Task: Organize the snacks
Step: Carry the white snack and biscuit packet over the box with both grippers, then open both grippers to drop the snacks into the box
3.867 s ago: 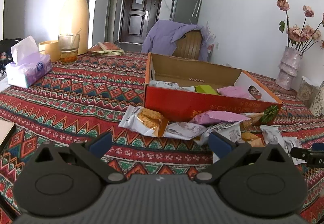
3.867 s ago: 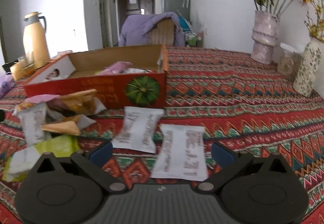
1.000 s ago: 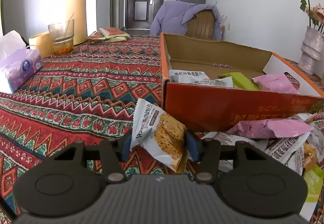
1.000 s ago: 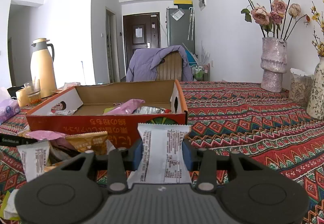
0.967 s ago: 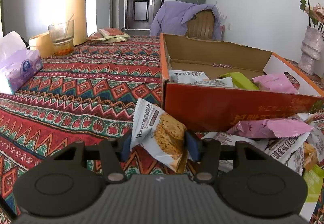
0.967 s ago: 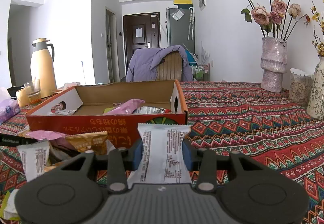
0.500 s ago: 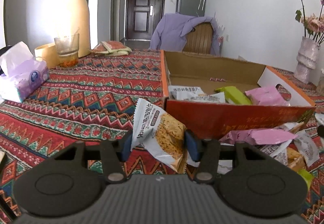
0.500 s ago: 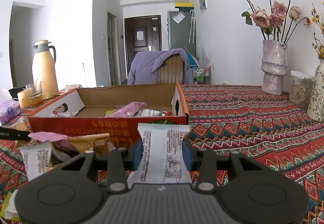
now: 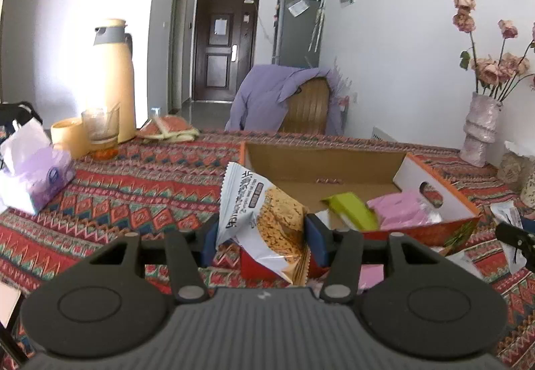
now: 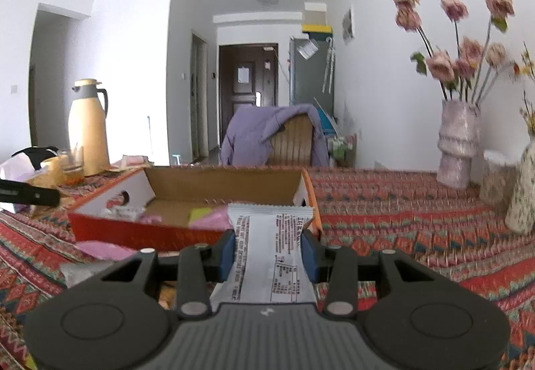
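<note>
My left gripper (image 9: pixel 262 243) is shut on a white cracker packet (image 9: pixel 264 219) and holds it in the air near the left front corner of the orange cardboard box (image 9: pixel 321 159). Inside the box lie a green packet (image 9: pixel 351 207) and a pink packet (image 9: pixel 401 211). In the right wrist view my right gripper (image 10: pixel 269 256) is shut on a white snack packet (image 10: pixel 271 256) with its printed back up, raised in front of the box (image 10: pixel 220 181). A pink packet (image 10: pixel 103 249) lies on the cloth before the box.
A patterned red cloth (image 9: pixel 133 189) covers the table. At the left stand a tissue pack (image 9: pixel 33 176), a glass (image 9: pixel 100 125) and a yellow thermos (image 9: pixel 112 82). A vase of dried roses (image 10: pixel 458 142) stands at the right. A chair with a purple jacket (image 9: pixel 284 99) is behind the table.
Both grippers have risen with their packets, so the box interior shows more and the loose packets in front sink out of view. Both grips are unchanged.
</note>
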A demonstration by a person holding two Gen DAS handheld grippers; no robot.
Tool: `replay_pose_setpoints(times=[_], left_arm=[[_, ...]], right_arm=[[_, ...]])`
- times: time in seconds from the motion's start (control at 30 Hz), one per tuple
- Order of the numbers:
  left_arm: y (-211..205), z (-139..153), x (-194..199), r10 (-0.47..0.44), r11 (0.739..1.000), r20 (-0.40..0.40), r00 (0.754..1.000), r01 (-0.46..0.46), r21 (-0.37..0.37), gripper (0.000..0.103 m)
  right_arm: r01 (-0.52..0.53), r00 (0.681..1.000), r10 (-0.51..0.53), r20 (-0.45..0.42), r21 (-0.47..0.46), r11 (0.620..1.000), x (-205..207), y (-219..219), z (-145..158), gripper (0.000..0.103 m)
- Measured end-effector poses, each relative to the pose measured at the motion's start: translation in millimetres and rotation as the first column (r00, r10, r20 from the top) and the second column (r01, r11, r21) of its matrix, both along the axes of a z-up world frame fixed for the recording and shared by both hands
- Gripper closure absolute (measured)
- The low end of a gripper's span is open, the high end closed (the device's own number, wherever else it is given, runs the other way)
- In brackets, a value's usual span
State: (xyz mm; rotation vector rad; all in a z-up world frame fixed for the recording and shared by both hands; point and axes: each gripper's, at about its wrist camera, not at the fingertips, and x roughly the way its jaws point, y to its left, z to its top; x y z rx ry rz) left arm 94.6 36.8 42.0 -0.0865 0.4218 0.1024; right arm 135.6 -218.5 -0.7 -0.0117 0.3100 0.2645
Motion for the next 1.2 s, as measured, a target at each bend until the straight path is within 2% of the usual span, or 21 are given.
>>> replay_pose_setpoints(times=[0.3,0.6,0.87,1.07,1.2], left_arm=[[-15,17,15,-0.033,0.999,0.043,0.999,0.033,0.005,0.049],[-25,26,39,-0.05,0.999,0.056,0.997,0.051,-0.018,0.049],[-33,21,71,-0.035,0.997,0.041,0.999,0.038,-0.068,0.049],[-31,14,96,-0.002,0.996,0.025,1.0,0.004,-0.088,0.049],[-29,5,104,-0.002,0.997,0.023,1.0,0.003,-0.083,0.049]], right_arm=[[-0.035,0.998,0.036,0.054,-0.012,0.999,12,17,31,0.063],[-0.048,0.998,0.048,0.04,0.018,0.999,50,39,47,0.063],[-0.01,1.0,0.01,0.013,0.058,0.998,92,51,48,0.062],[0.022,0.999,-0.02,-0.026,0.067,0.998,125,56,37,0.063],[0.045,0.999,-0.044,-0.016,0.067,0.997,128,52,25,0.062]])
